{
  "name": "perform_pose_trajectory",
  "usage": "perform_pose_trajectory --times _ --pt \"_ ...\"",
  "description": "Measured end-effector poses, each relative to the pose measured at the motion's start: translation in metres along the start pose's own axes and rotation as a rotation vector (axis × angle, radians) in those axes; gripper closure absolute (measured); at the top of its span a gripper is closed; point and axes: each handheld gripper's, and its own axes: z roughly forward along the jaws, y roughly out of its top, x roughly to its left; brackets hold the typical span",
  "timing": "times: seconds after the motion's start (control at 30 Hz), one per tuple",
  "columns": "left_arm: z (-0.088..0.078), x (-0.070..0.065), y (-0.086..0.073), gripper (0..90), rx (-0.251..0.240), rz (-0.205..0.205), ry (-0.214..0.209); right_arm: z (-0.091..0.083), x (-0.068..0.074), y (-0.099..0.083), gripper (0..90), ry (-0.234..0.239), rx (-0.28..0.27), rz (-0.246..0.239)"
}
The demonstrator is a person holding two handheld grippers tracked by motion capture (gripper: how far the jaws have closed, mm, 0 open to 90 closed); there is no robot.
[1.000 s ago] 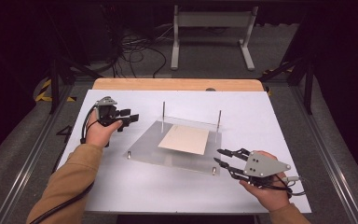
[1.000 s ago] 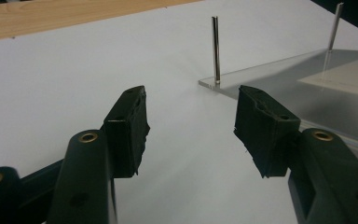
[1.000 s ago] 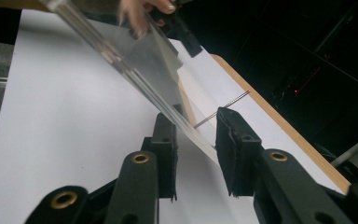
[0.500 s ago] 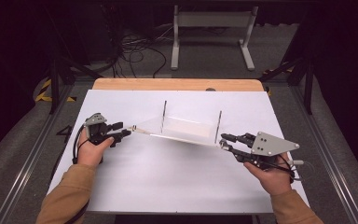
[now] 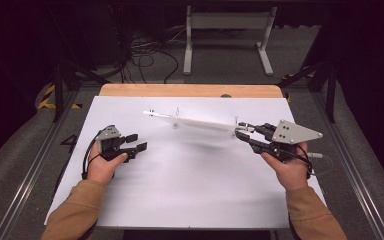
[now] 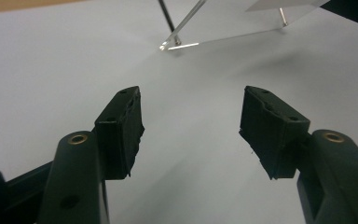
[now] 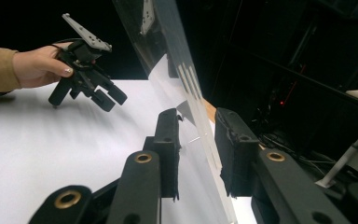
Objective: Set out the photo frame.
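A clear plastic plate with thin metal pegs hangs edge-on above the white table, tilted, its left end free. My right gripper is shut on the plate's right edge. In the right gripper view the clear plate runs up between the two black jaws of the right gripper. My left gripper is open over the table's left side, apart from the plate. In the left gripper view the left gripper has bare table between its jaws and the plate's corner lies beyond.
A wooden strip borders the table's far edge. Behind it on the floor are a metal stand and loose cables. Metal rails run along both sides of the table.
The plate lay flat on the table; the right gripper took its right edge and raised it edge-on. The left gripper has drawn back from the plate's left end, toward the near left.
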Motion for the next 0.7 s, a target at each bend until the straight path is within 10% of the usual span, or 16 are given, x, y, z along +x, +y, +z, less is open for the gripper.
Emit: perform_pose_trajectory --times 0.33,0.7 --pt "0.016 -0.018 0.029 43.5 -0.133 0.146 -0.052 0.003 -0.004 0.002 70.7 -0.033 -0.011 0.011" --pt "0.036 -0.032 0.061 46.2 -0.204 0.214 -0.09 0.002 -0.004 0.002 70.7 -0.024 -0.002 0.022"
